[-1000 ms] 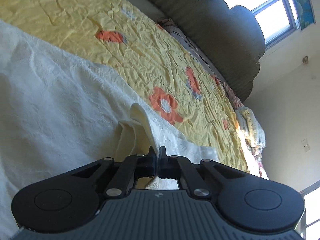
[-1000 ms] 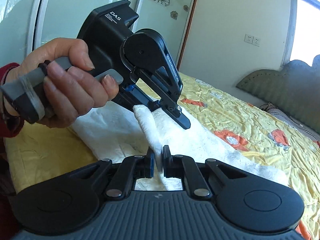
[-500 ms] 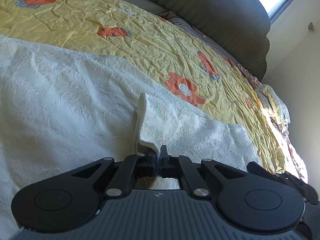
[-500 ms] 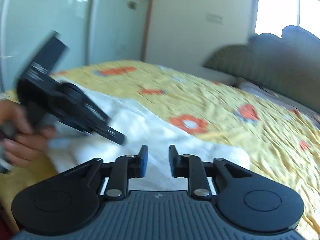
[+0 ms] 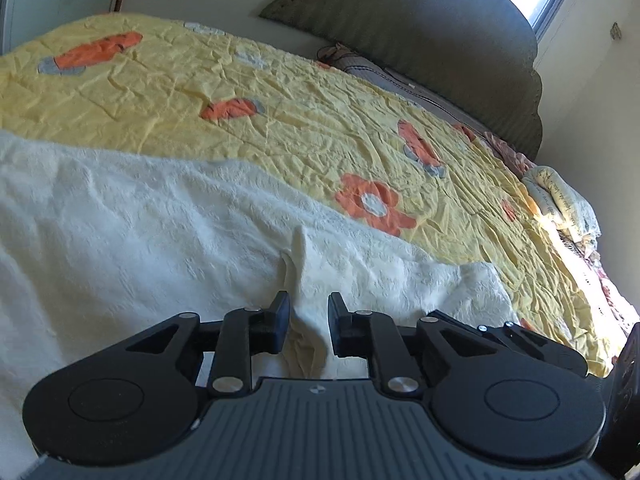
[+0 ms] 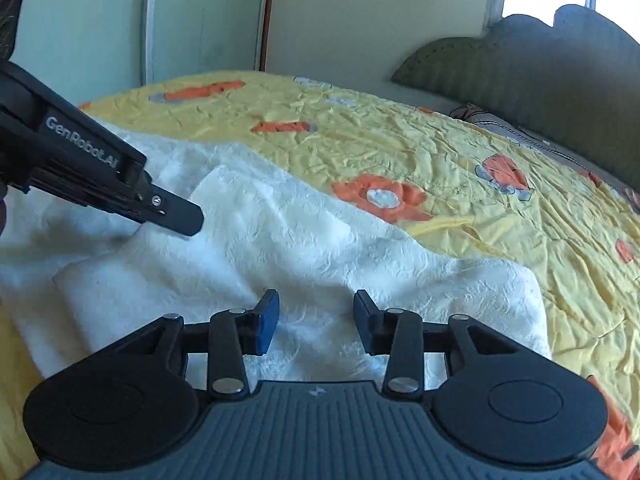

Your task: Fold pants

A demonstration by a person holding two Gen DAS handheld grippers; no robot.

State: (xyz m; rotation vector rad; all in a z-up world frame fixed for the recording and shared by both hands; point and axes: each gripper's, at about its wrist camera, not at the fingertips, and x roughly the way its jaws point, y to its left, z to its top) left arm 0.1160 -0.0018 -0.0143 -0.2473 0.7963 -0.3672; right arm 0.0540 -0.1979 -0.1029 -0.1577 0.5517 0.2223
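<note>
The white textured pants [image 5: 132, 236] lie spread on the yellow flowered bedspread [image 5: 280, 92]; they also show in the right wrist view [image 6: 304, 248]. My left gripper [image 5: 308, 320] is open, its jaws a little apart on either side of a raised fold of the pants, with the cloth loose between them. My right gripper [image 6: 316, 320] is open and empty just above the pants near their front edge. The left gripper also shows in the right wrist view [image 6: 180, 216], low over the fabric at the left.
A grey-green padded headboard [image 5: 420, 28] stands at the far end of the bed. Bundled bedding [image 5: 560, 200] lies at the right by the sunlit edge. A wardrobe with glass doors [image 6: 100, 20] stands behind the bed.
Both grippers have opened and let go of the pants. The lifted fold has dropped onto the bed, and the right gripper has moved away from the left one.
</note>
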